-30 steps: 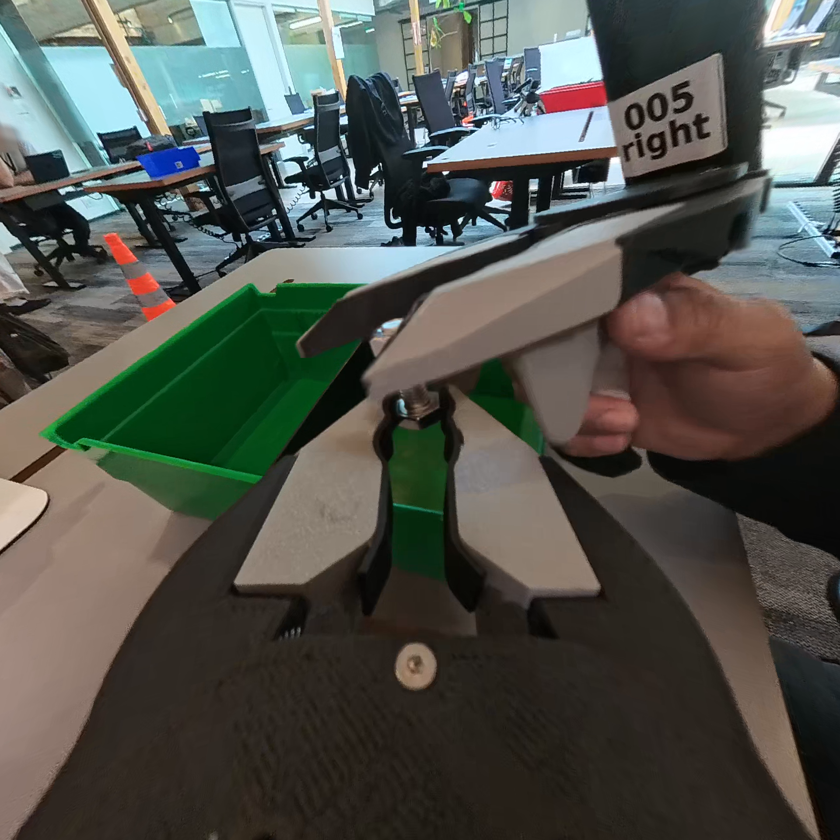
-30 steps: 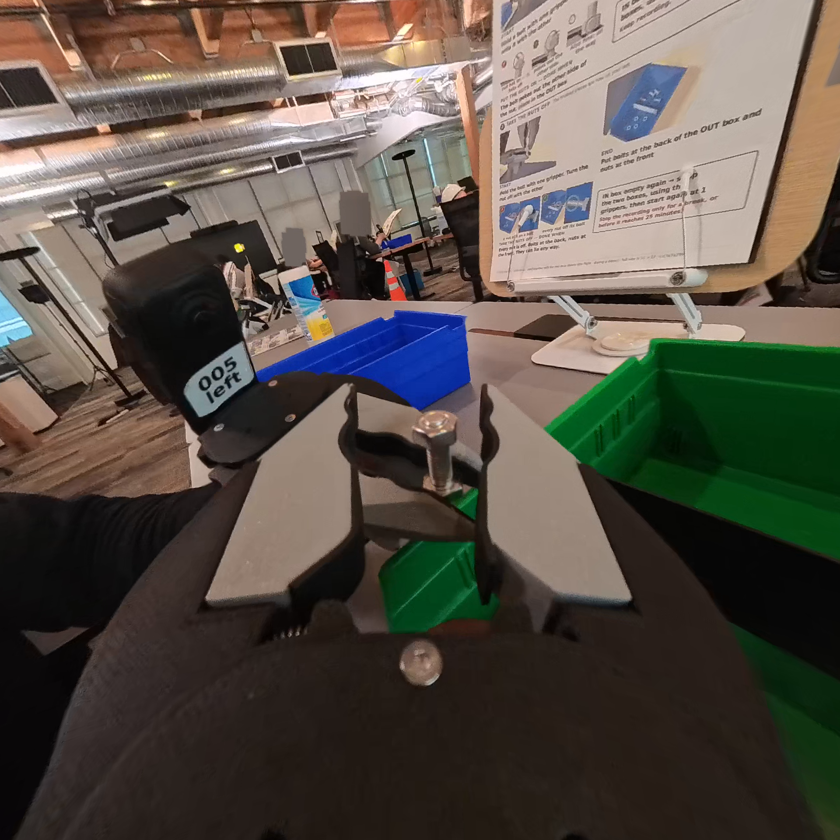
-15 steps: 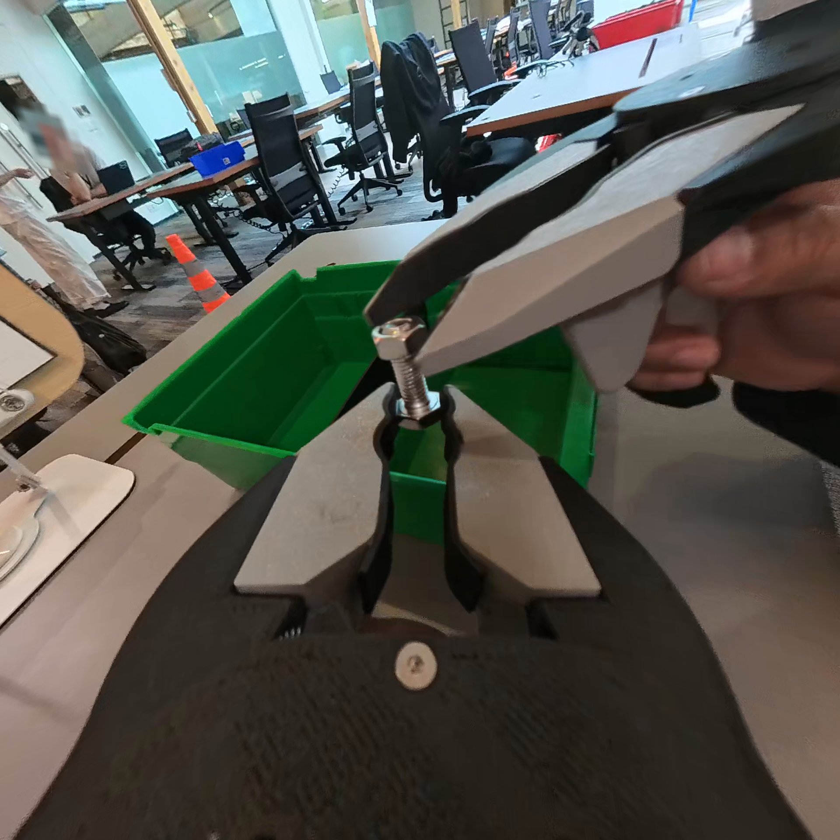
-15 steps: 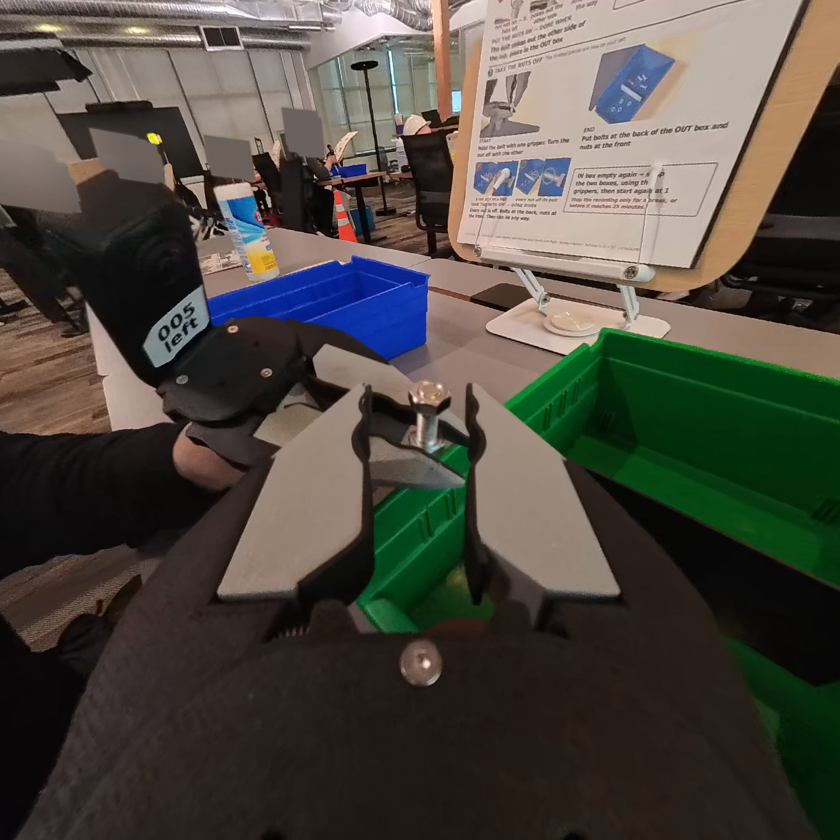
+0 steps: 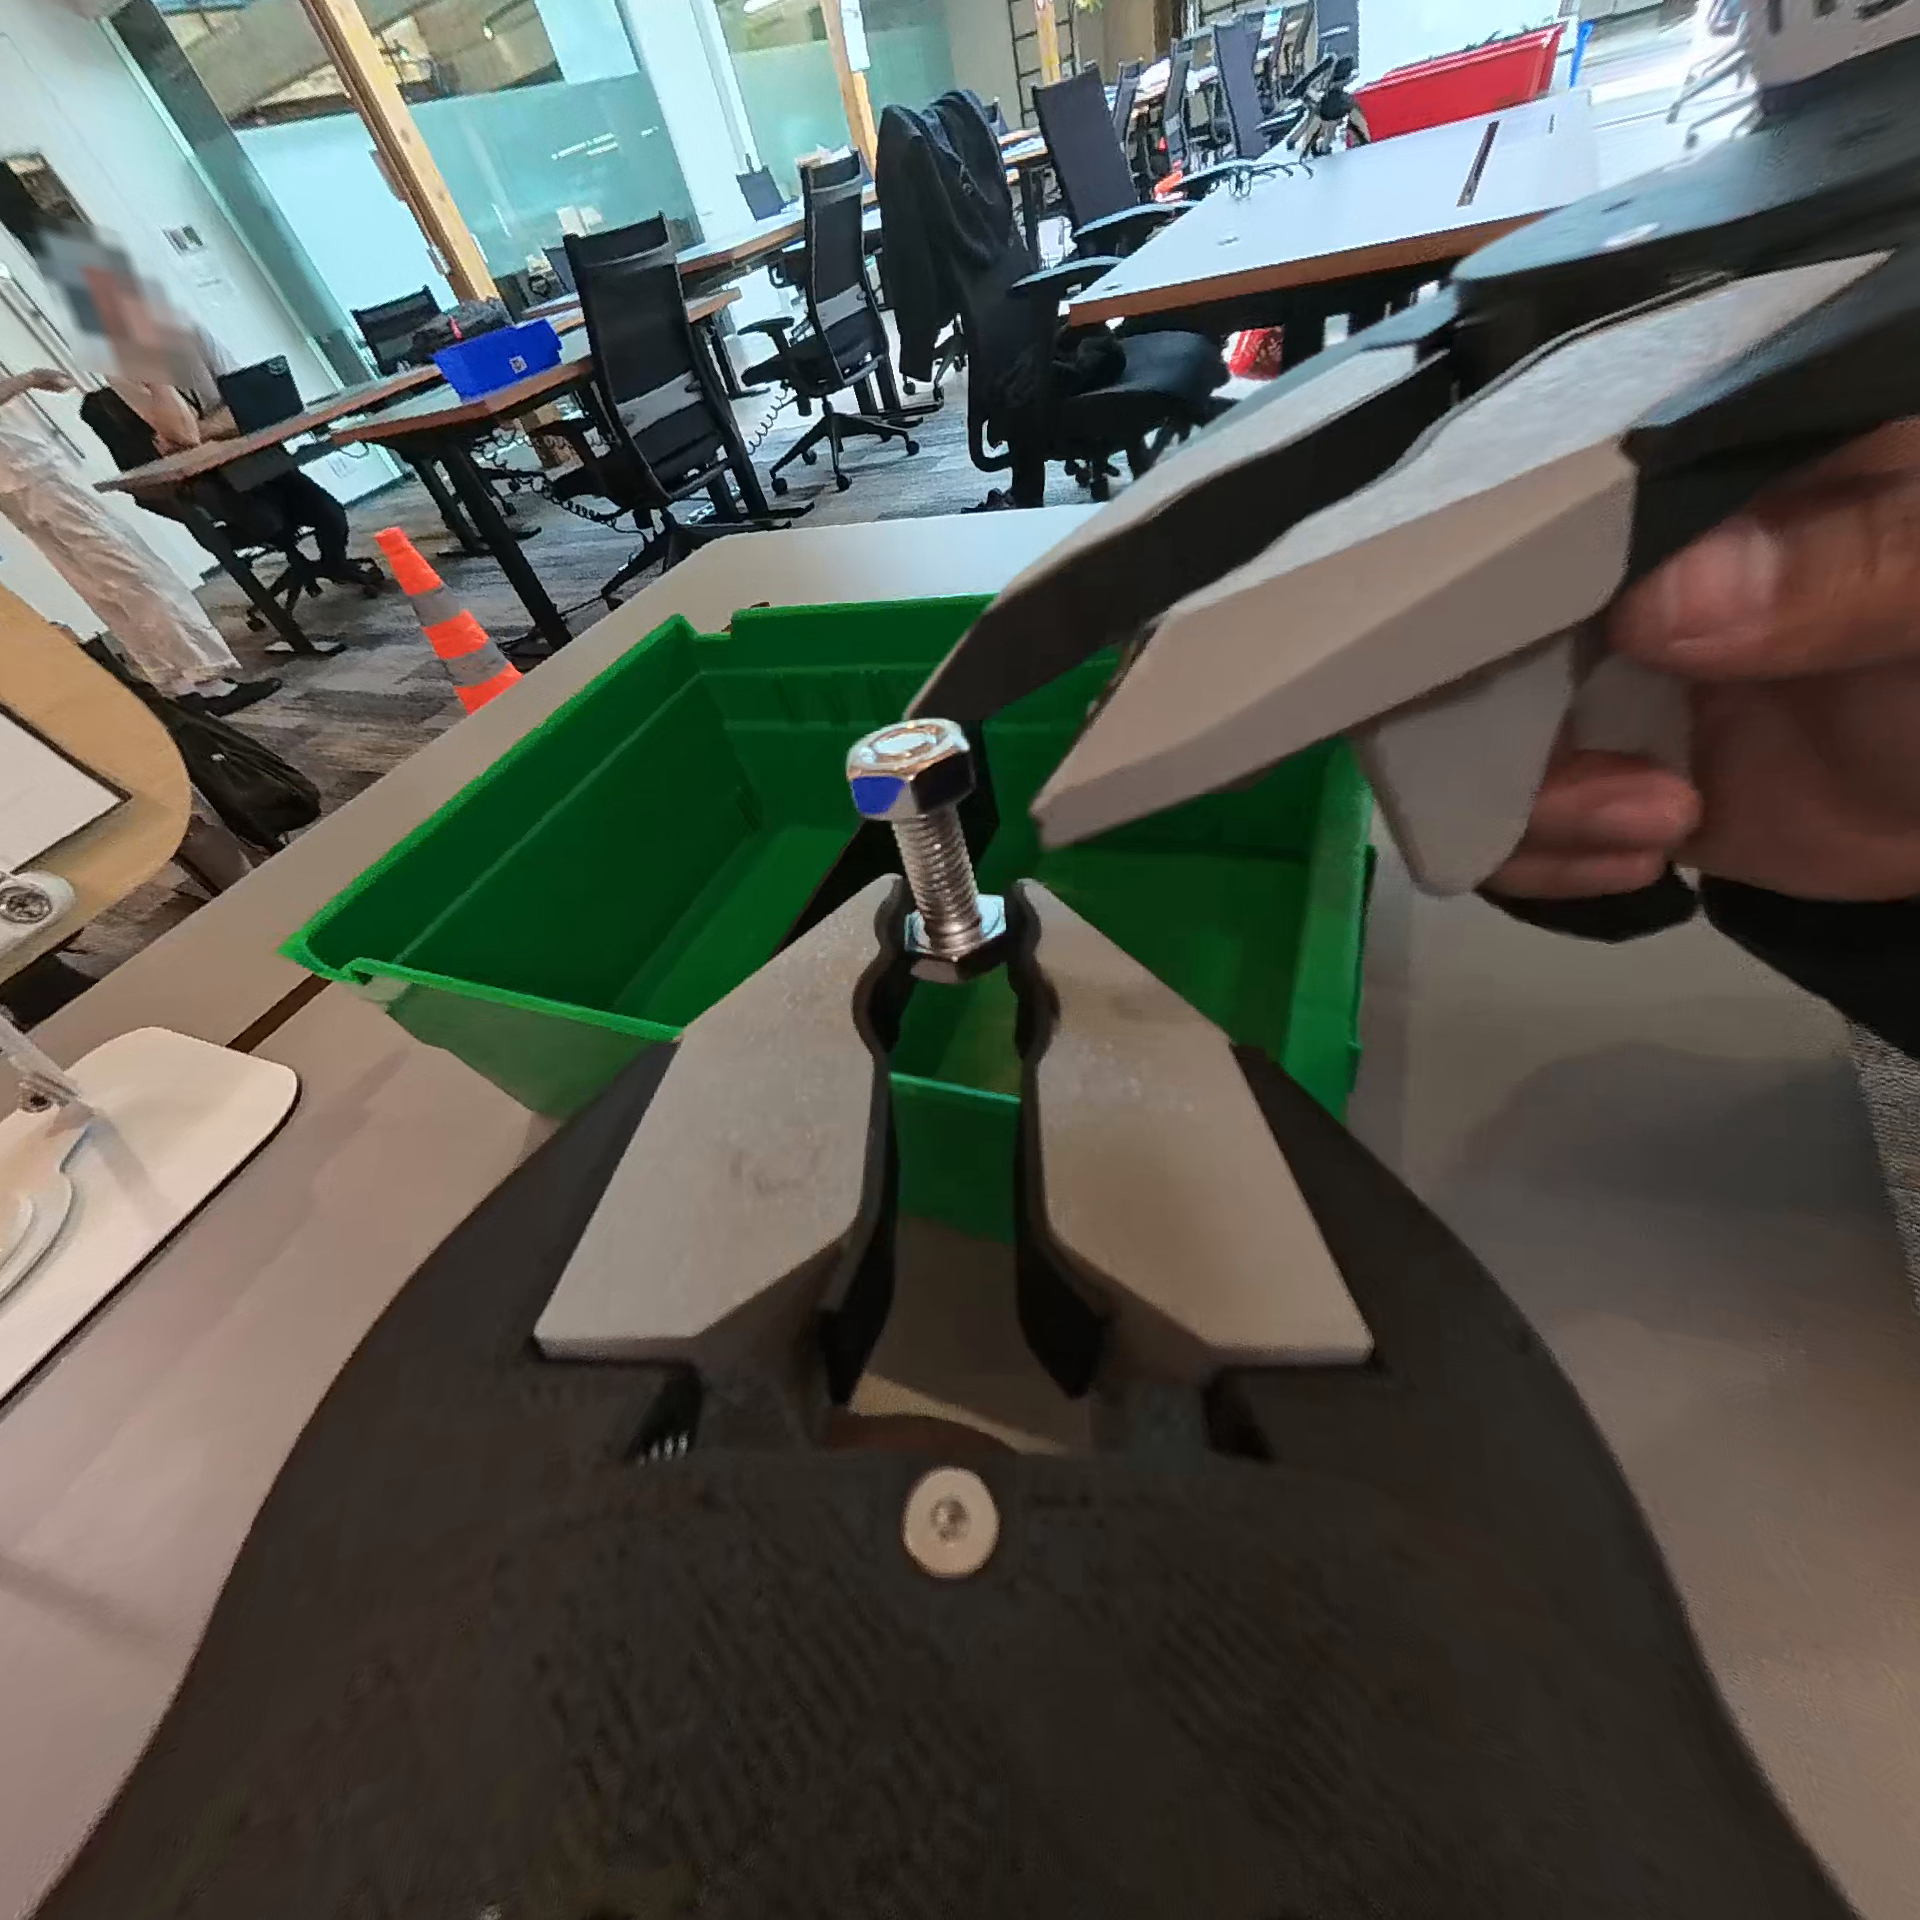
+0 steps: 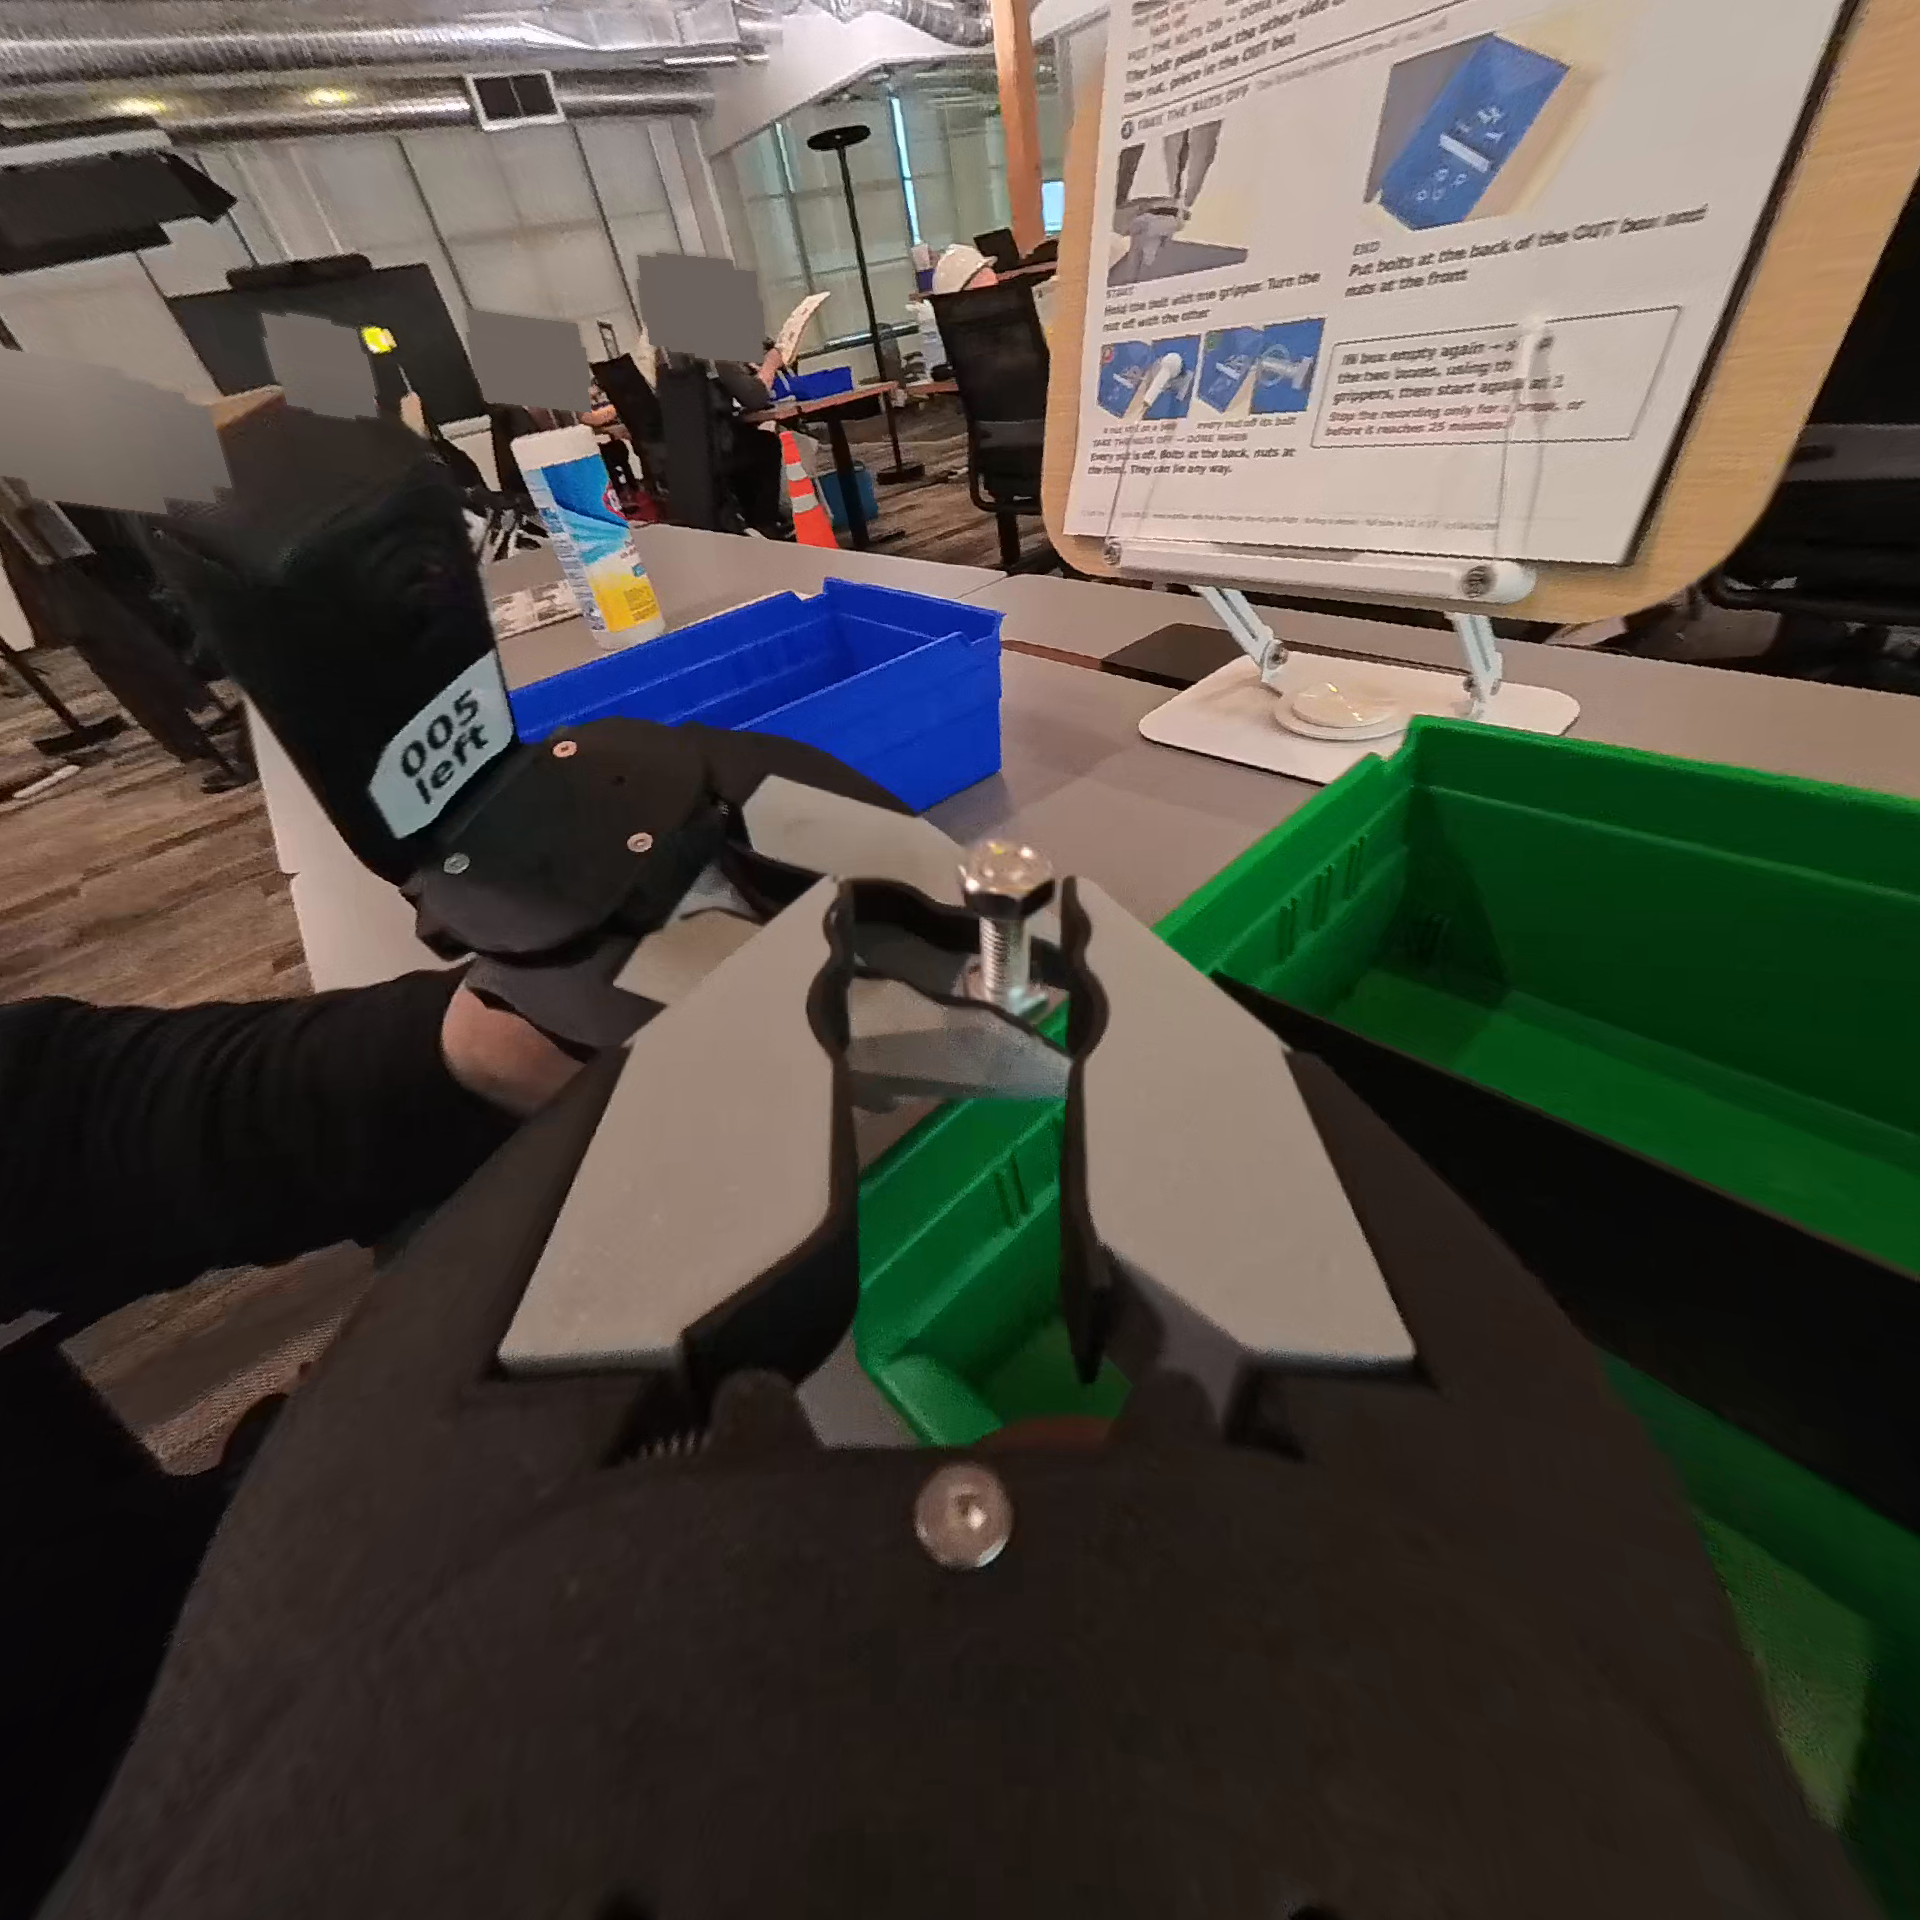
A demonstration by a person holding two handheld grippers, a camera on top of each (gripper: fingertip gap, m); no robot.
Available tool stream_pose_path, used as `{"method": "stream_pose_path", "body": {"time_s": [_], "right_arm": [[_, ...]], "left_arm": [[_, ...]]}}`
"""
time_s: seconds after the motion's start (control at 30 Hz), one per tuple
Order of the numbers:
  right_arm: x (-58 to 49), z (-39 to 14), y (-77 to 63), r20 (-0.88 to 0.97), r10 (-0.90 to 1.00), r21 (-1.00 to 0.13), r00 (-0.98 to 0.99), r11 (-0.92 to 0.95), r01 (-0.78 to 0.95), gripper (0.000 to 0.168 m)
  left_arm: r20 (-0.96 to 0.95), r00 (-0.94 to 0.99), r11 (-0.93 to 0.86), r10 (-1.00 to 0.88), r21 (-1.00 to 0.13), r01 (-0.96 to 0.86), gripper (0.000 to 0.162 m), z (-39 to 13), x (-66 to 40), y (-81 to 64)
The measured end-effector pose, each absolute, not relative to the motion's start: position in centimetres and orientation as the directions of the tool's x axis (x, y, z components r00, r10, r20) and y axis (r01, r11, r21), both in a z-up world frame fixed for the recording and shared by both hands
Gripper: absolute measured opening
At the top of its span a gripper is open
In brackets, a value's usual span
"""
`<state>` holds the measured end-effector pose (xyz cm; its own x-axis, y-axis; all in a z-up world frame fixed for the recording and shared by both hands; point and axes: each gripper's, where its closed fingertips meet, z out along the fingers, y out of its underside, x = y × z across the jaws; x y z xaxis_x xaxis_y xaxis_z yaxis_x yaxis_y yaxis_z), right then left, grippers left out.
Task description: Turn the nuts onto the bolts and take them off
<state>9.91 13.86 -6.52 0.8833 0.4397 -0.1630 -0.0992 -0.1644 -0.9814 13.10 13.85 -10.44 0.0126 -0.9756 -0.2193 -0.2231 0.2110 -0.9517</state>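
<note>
Now, left gripper [image 5: 954, 940]: clamped on the nut [image 5: 953, 936], above the green bin [image 5: 582, 883].
Bolt [image 5: 925, 831]: upright in the nut.
Right gripper [image 6: 956, 940]: fingers spread, bolt head beside its right fingertip.

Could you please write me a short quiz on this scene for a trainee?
1. True or false: the bolt stands with its head down.
2. What does the left gripper clamp? A. bolt head B. nut C. bin rim
3. Fill in: in the right wrist view, the bin beyond the left gripper is ___.
Key: 1 false, the head is up. 2 B. 3 blue.
</note>
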Motion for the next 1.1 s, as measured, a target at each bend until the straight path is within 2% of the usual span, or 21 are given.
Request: {"method": "stream_pose_path", "body": {"time_s": [0.07, 0.17, 0.3, 0.37, 0.43, 0.5, 0.63, 0.83, 0.97, 1.1], "right_arm": [[8.9, -6.5, 14.7, -0.149, 0.440, -0.985, 0.885, -0.149, -0.091, 0.045], [9.4, -6.5, 15.5, -0.110, 0.399, -0.989, 0.910, -0.138, -0.059, 0.037], [11.6, -6.7, 14.3, -0.109, 0.366, -0.986, 0.924, -0.160, -0.054, 0.037], [11.0, -6.6, 14.0, -0.133, 0.407, -0.984, 0.904, -0.161, -0.073, 0.031], [10.0, -6.9, 14.8, -0.133, 0.410, -0.984, 0.902, -0.165, -0.070, 0.037], [9.8, -7.0, 15.7, -0.086, 0.383, -0.989, 0.920, -0.141, -0.034, 0.035], [11.1, -6.8, 15.3, -0.123, 0.374, -0.983, 0.919, -0.170, -0.062, 0.037], [10.1, -6.0, 15.3, -0.148, 0.430, -0.986, 0.891, -0.129, -0.101, 0.029], [11.5, -5.2, 15.9, -0.149, 0.365, -0.988, 0.919, -0.097, -0.122, 0.039], [14.2, -5.1, 14.6, -0.152, 0.317, -0.987, 0.936, -0.102, -0.126, 0.038]], "left_arm": [[-0.230, -0.009, 0.226, -0.973, -0.948, -0.226, 0.016, -10.6, 13.5, 12.9], [-0.259, -0.002, 0.252, -0.966, -0.940, -0.231, 0.016, -10.8, 13.8, 12.7], [-0.236, 0.041, 0.219, -0.971, -0.944, -0.247, 0.016, -11.0, 13.4, 14.5], [-0.232, 0.041, 0.214, -0.972, -0.944, -0.250, 0.016, -11.0, 13.5, 14.5], [-0.242, 0.028, 0.228, -0.970, -0.940, -0.252, 0.016, -11.1, 13.8, 14.0], [-0.278, 0.023, 0.263, -0.960, -0.930, -0.258, 0.016, -11.2, 14.1, 13.5], [-0.308, 0.030, 0.289, -0.951, -0.917, -0.273, 0.016, -11.0, 14.2, 13.9], [-0.293, 0.019, 0.276, -0.956, -0.917, -0.289, 0.016, -11.3, 14.8, 14.2], [-0.302, 0.030, 0.282, -0.953, -0.917, -0.282, 0.015, -10.7, 15.2, 14.5], [-0.290, 0.049, 0.263, -0.956, -0.920, -0.292, 0.016, -11.0, 14.9, 15.9]]}}
